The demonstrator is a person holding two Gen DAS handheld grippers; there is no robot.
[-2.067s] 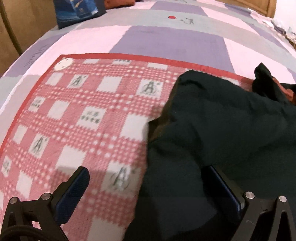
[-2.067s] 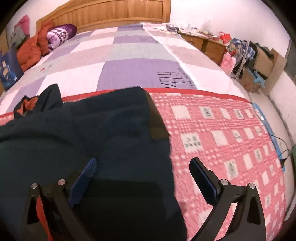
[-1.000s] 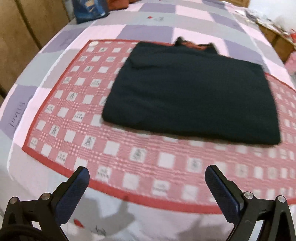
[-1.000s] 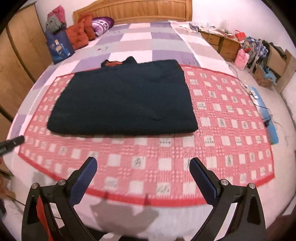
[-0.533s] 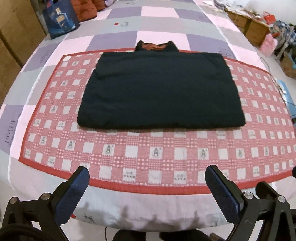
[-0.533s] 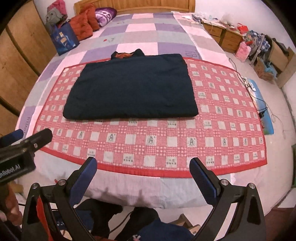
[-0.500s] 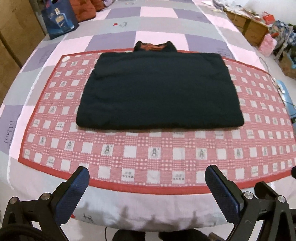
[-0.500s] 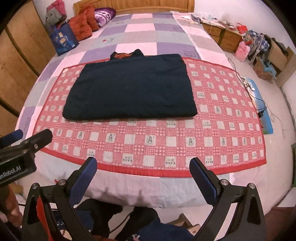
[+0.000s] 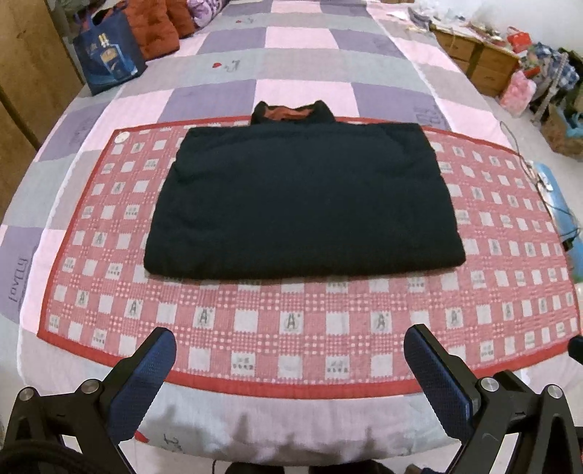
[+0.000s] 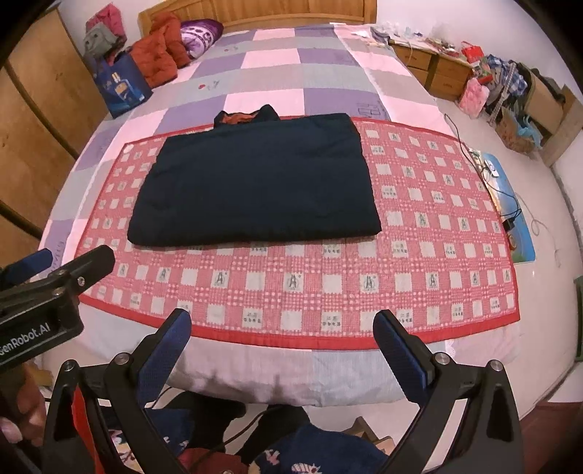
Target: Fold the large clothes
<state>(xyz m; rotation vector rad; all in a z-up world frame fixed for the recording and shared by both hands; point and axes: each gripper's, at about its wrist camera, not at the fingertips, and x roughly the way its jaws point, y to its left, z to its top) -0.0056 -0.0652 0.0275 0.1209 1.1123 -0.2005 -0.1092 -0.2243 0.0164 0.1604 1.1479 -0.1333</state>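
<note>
Both claws pulled back, left claw (image 9: 288,359) and right claw (image 10: 282,341) wide apart, empty, folded garment (image 9: 302,200) untouched.

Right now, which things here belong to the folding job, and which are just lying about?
Job:
dark garment, folded flat
red checked mat under it
left tongs and right tongs, both open, empty

Lying about:
blue bag
orange cushions
purple pillow
bedside cabinets
cable

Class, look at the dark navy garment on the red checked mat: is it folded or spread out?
Folded: the dark navy garment lies as a neat rectangle on the red checked mat, no sleeves showing, only its collar protruding.
</note>
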